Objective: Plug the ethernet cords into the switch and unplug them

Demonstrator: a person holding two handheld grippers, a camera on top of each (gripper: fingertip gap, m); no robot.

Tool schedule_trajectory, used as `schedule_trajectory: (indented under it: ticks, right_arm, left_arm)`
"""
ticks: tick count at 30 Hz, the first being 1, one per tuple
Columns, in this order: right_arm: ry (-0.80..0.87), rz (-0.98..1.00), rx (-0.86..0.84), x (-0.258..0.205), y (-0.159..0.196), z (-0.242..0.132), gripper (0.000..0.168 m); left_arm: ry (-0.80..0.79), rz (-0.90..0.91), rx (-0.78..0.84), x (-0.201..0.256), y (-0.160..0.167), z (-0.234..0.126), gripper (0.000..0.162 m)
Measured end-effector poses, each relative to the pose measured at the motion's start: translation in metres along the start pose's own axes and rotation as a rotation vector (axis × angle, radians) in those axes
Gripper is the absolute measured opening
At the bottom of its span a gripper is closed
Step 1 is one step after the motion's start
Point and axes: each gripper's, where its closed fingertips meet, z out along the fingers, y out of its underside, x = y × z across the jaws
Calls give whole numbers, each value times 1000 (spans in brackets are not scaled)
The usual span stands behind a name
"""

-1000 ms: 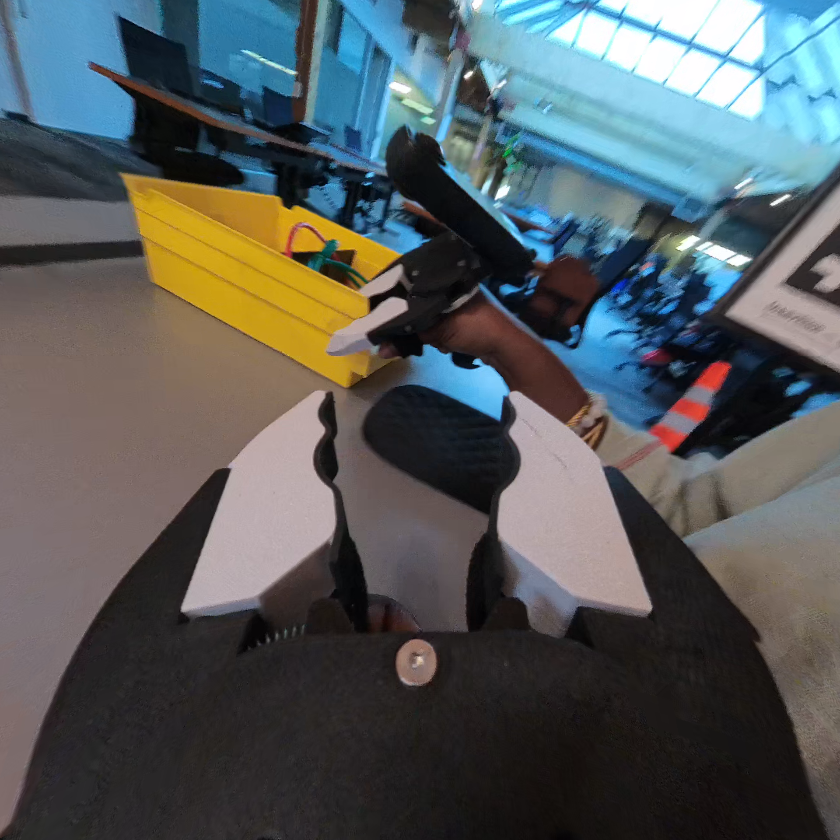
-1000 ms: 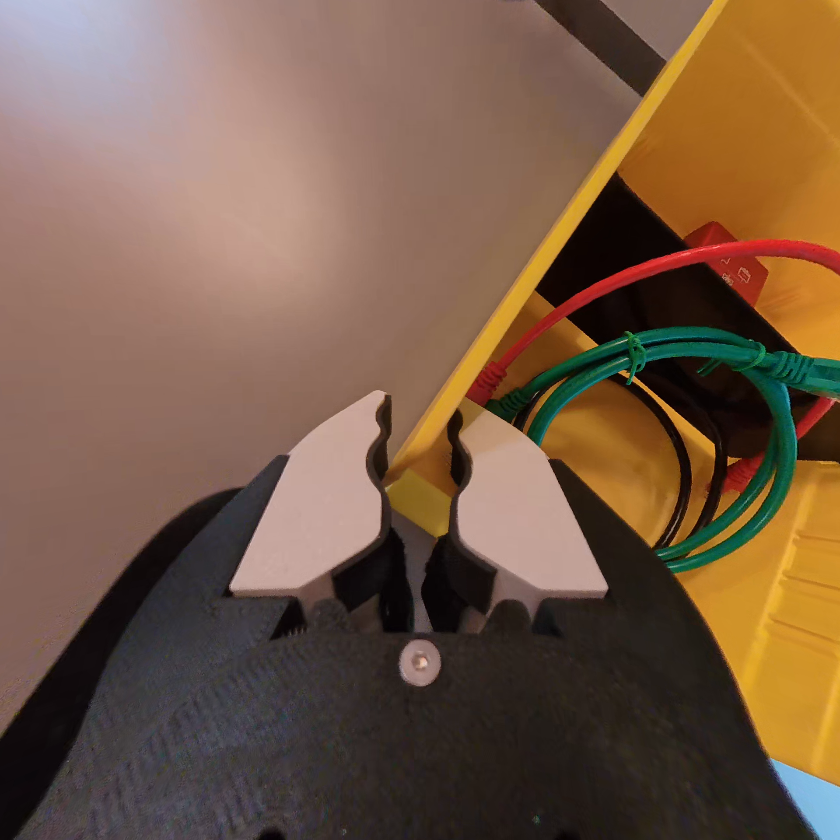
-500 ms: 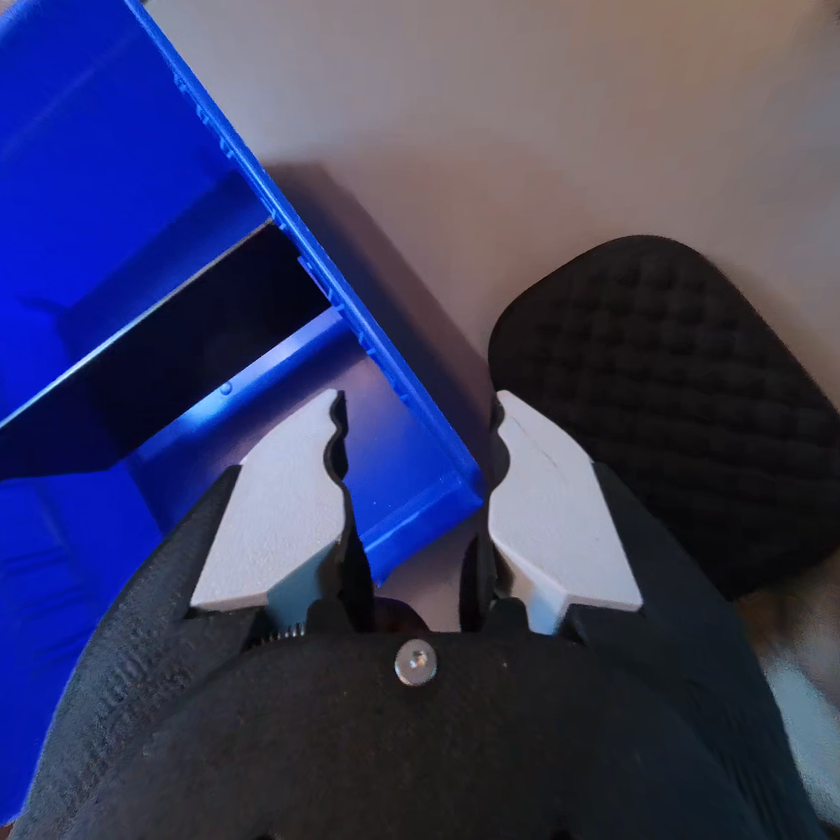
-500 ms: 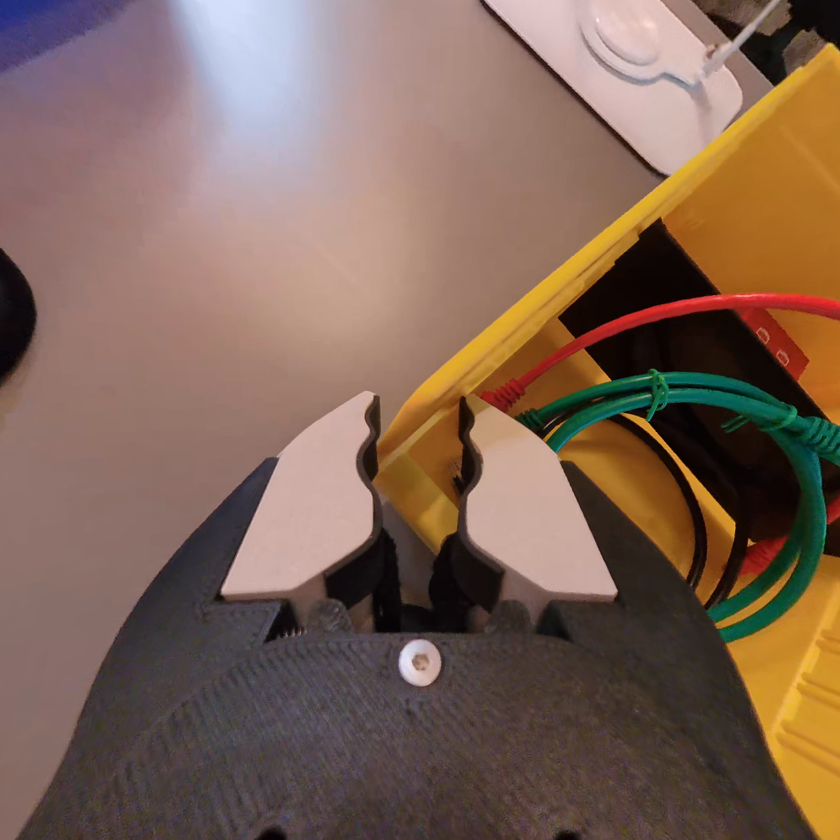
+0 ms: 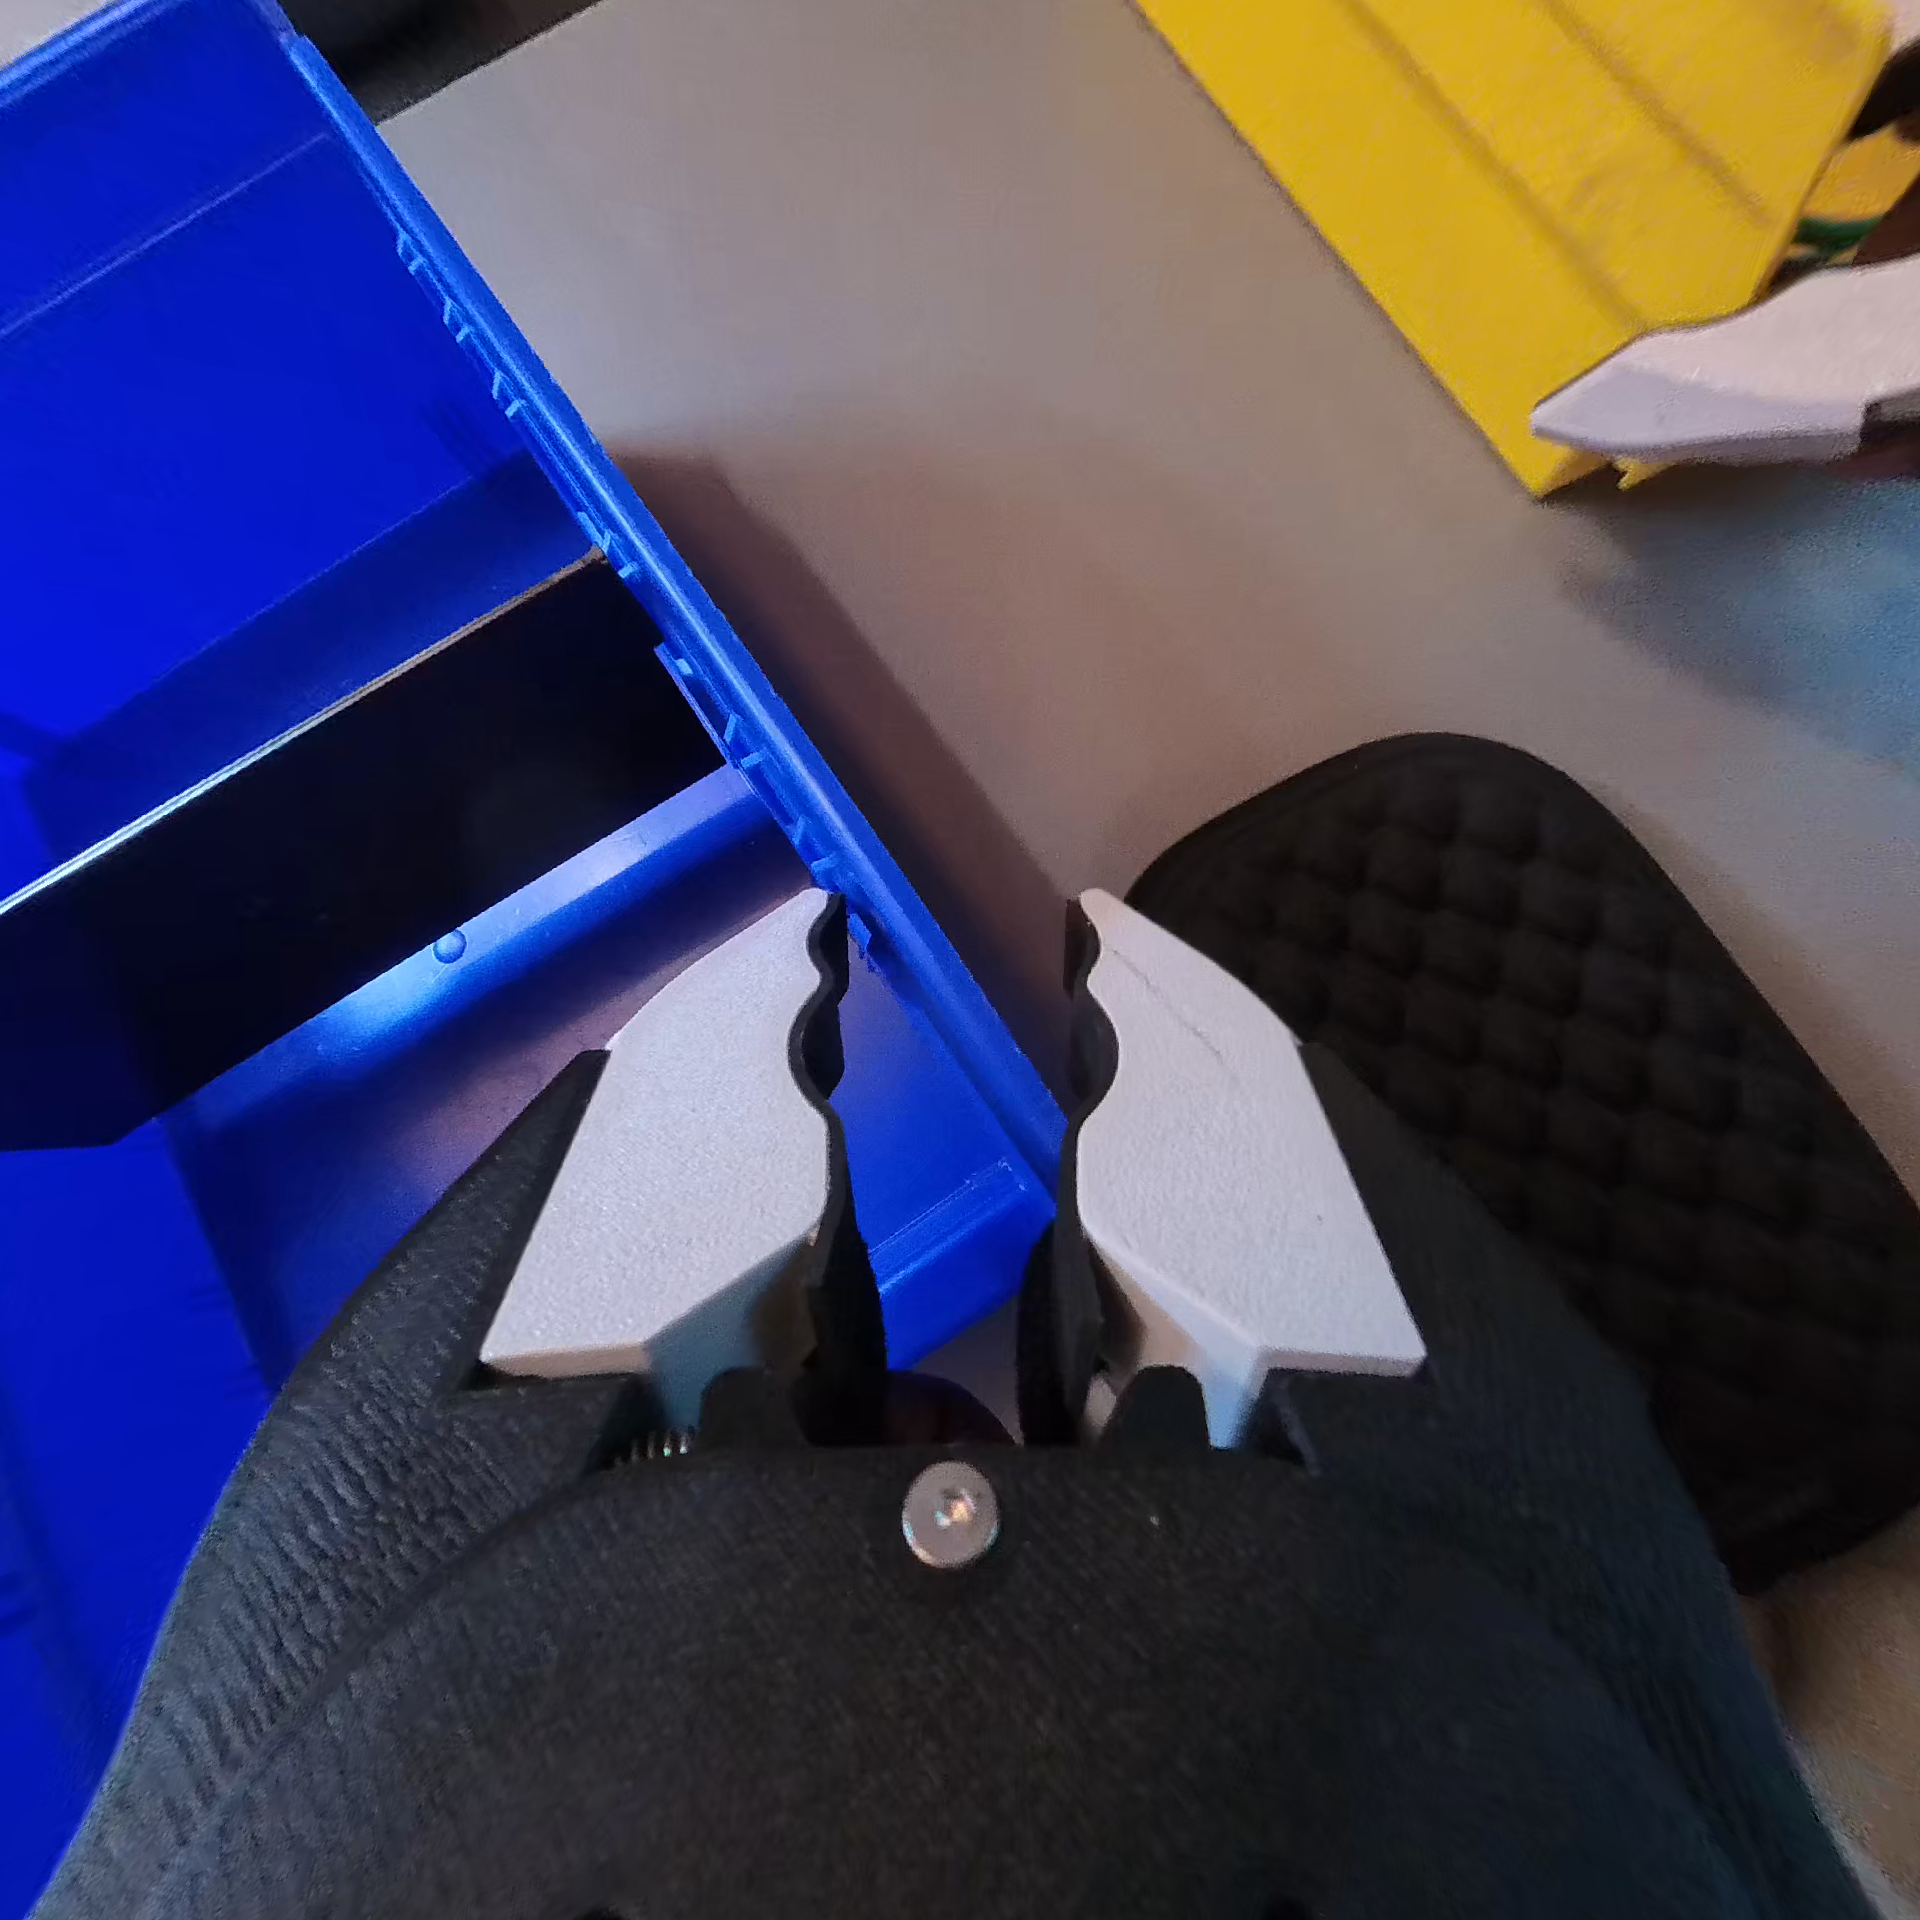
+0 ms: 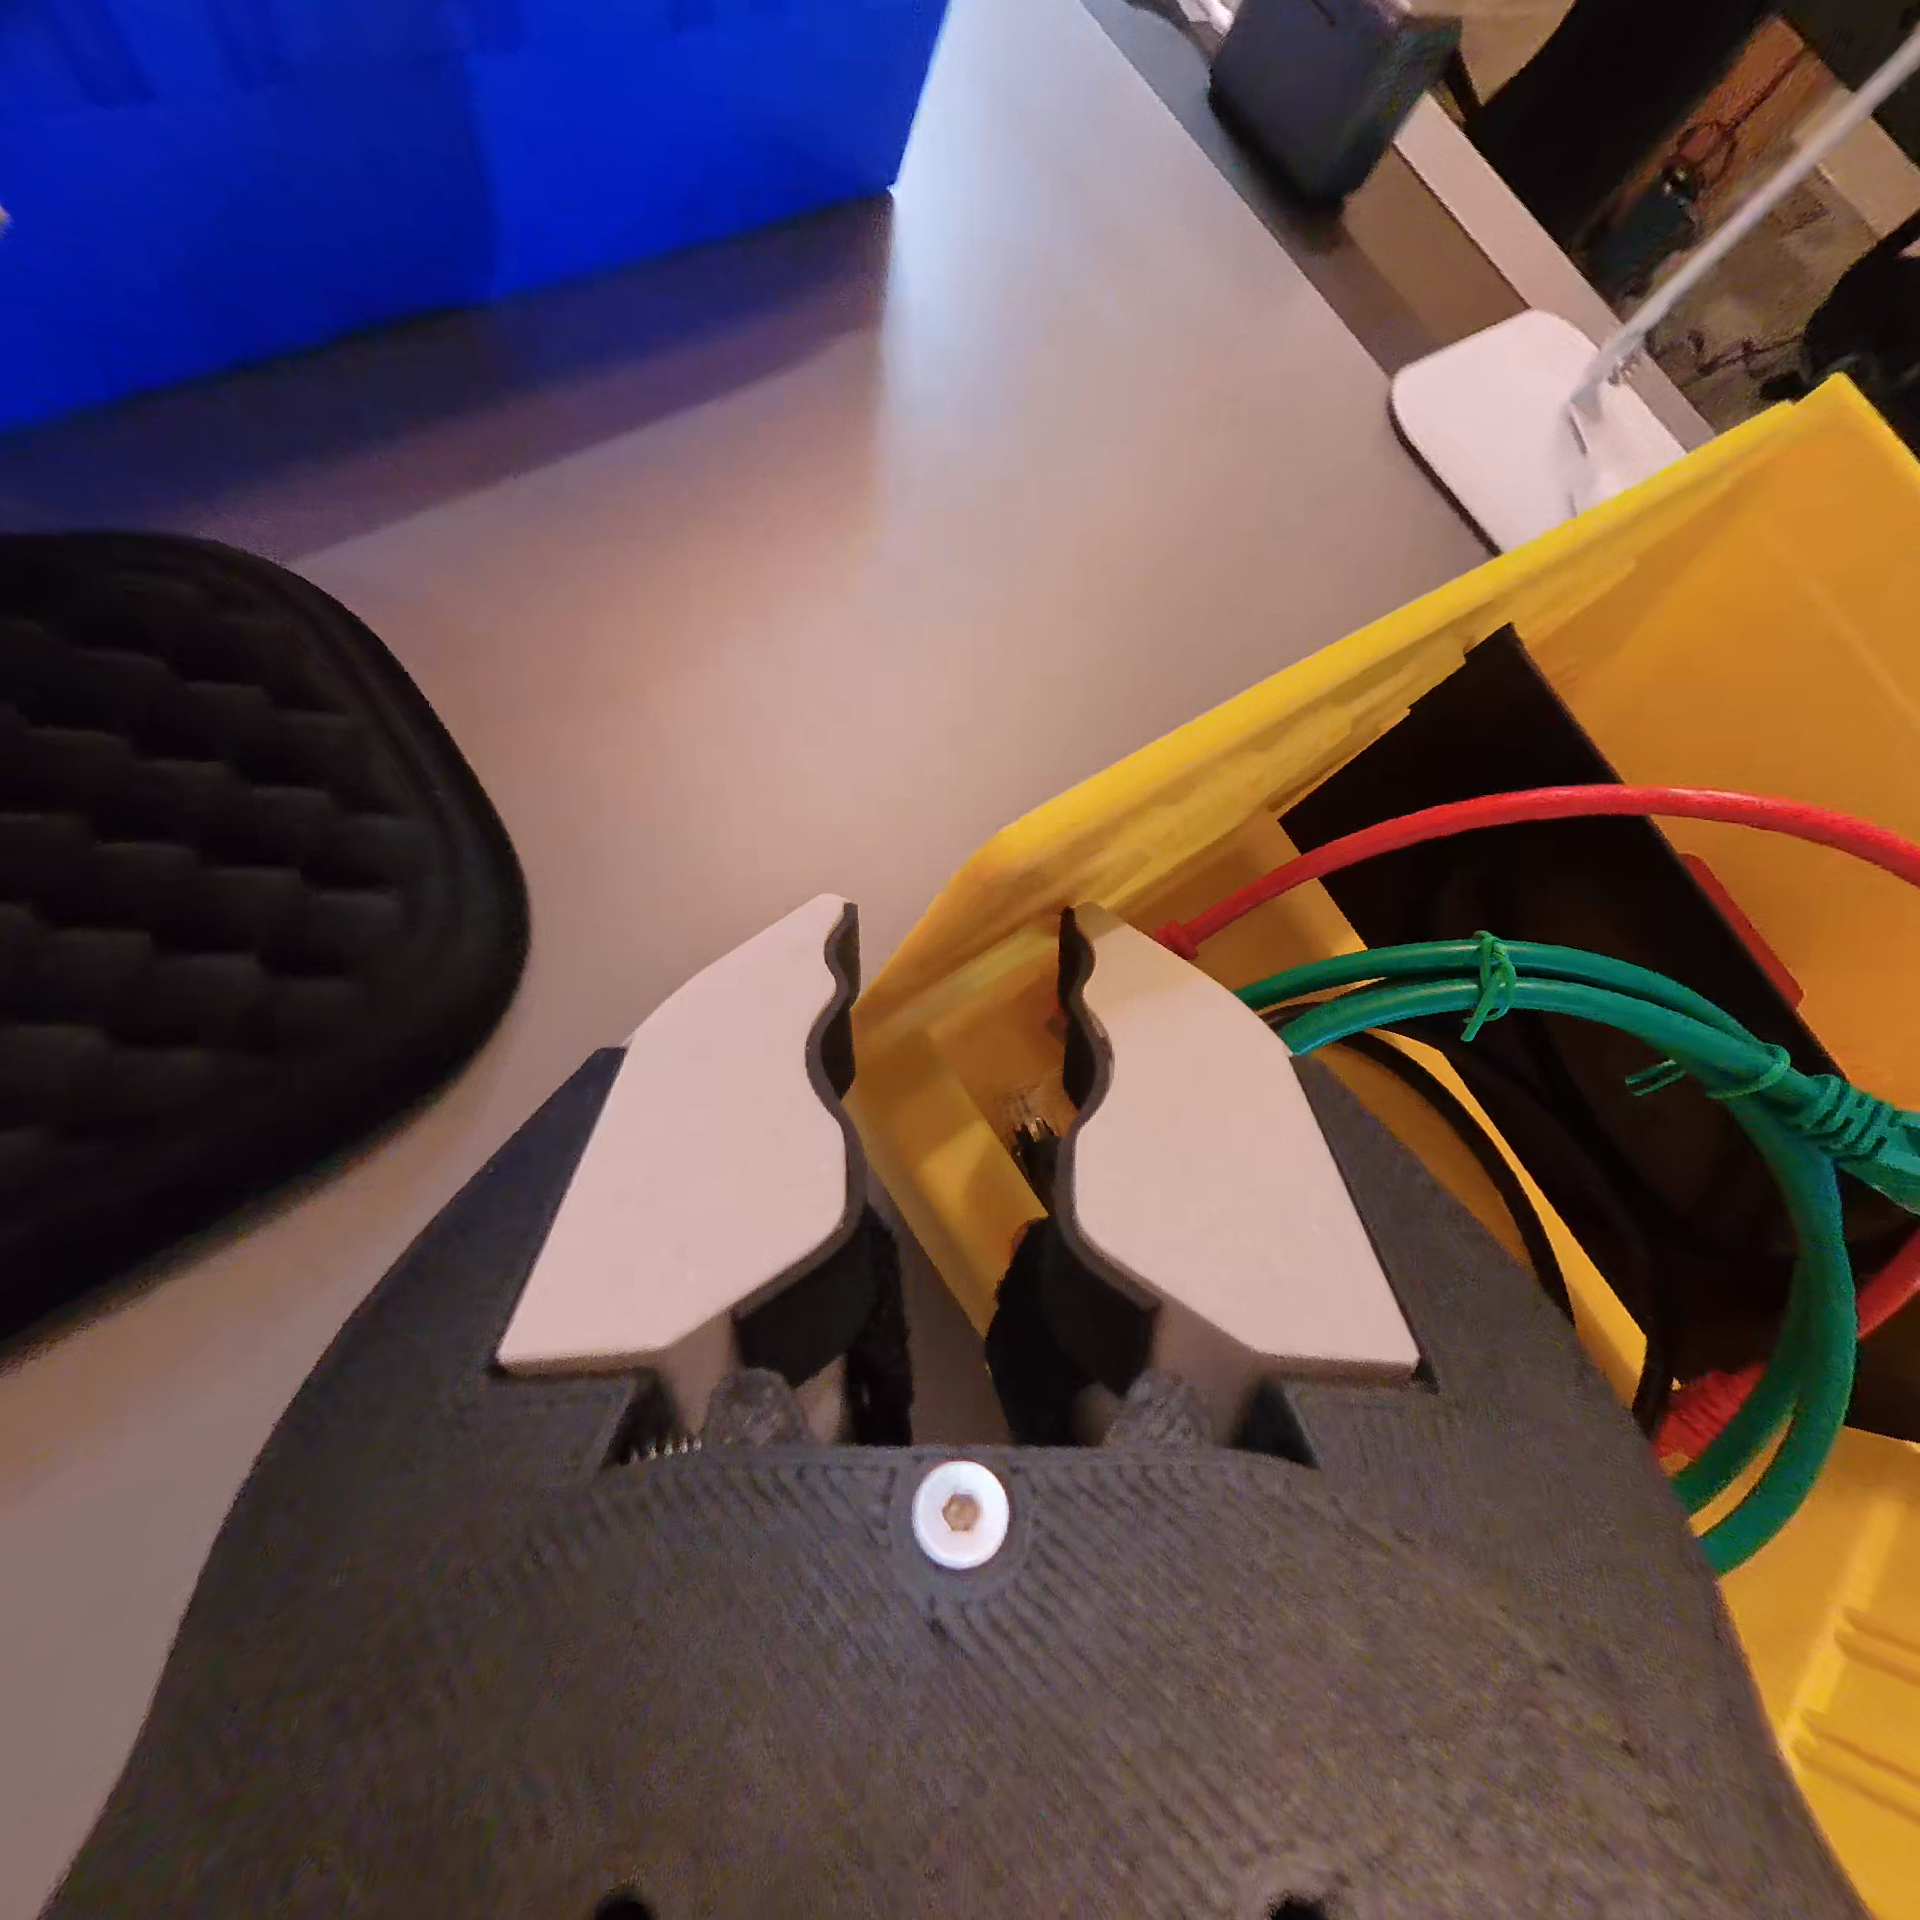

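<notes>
The yellow bin (image 6: 1195,810) holds green ethernet cords (image 6: 1662,1029) tied in a loop, a red cord (image 6: 1558,805) and a thin black cord (image 6: 1507,1174) over a dark object I cannot identify. My right gripper (image 6: 956,914) is open and straddles the bin's near corner, one finger outside the wall and one inside. My left gripper (image 5: 956,914) has its fingers against both sides of the rim of an empty blue bin (image 5: 665,582) at its near corner. The left wrist view shows the yellow bin (image 5: 1455,156) and a right gripper finger (image 5: 1745,395) at the upper right.
A black quilted pad (image 5: 1507,1039) lies on the grey table between the two bins; it also shows in the right wrist view (image 6: 208,883). The blue bin (image 6: 416,156) has a black divider. A white flat base (image 6: 1486,416) and a dark box (image 6: 1320,73) sit by the table's far edge.
My left gripper swung down from facing the room to the blue bin's corner and its fingers narrowed onto the rim. My right gripper stayed at the yellow bin's corner, turned left and widened a little.
</notes>
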Motion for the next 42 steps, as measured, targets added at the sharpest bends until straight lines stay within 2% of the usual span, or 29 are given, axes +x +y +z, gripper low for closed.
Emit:
schedule_trajectory:
  ticks: [5, 8, 11, 14, 18, 20, 22, 25, 27, 29, 32, 33, 35, 37, 38, 40, 42]
  right_arm:
    - [-23, -51, 25, -20, -21, 15, 37]
    - [-46, -83, 40, -32, -32, 24, 37]
    - [-81, -102, 56, -45, -44, 32, 38]
    - [-112, -117, 60, -56, -55, 40, 38]
    - [-152, -112, 92, -68, -65, 41, 42]
    - [-132, -40, 257, -67, -88, 24, 47]
    - [-110, -1, 449, -68, -115, 0, 54]
    - [-183, 46, 604, -91, -141, -21, 78]
    - [-257, 94, 556, -113, -142, -12, 97]
    - [-311, 121, 466, -135, -135, 6, 108]
    - [-323, 116, 407, -151, -131, 23, 99]
    - [-313, 108, 393, -151, -131, 28, 92]
    - [-310, 86, 334, -150, -126, 38, 76]
    - [-327, 63, 295, -149, -124, 44, 47]
    - [-321, 44, 294, -147, -124, 45, 44]
    - [-290, -11, 284, -146, -124, 45, 41]
    - [-194, -103, 281, -138, -121, 43, 34]
  left_arm:
    - [-11, -36, 50, 0, -9, 8, 41]
    - [49, -57, 132, 6, -20, 9, 53]
    - [120, -113, 287, 7, -42, -13, 68]
    - [17, -147, 394, -26, -46, -44, 73]
    - [-310, -234, 457, -107, -19, -92, 75]
    - [-430, -286, 446, -142, 6, -110, 77]
    - [-487, -333, 443, -166, 30, -117, 78]
    - [-499, -412, 437, -190, 59, -112, 83]
    - [-439, -450, 464, -192, 66, -101, 91]
    - [-331, -472, 485, -184, 65, -88, 96]
    - [-305, -449, 432, -180, 72, -68, 99]
    - [-295, -443, 395, -178, 76, -60, 98]
    - [-246, -441, 308, -170, 84, -45, 82]
    - [-233, -409, 267, -164, 86, -41, 40]
    - [-270, -385, 266, -165, 84, -43, 20]
    - [-411, -311, 195, -171, 84, -46, 10]
    - [-455, -300, 231, -169, 70, -56, 8]
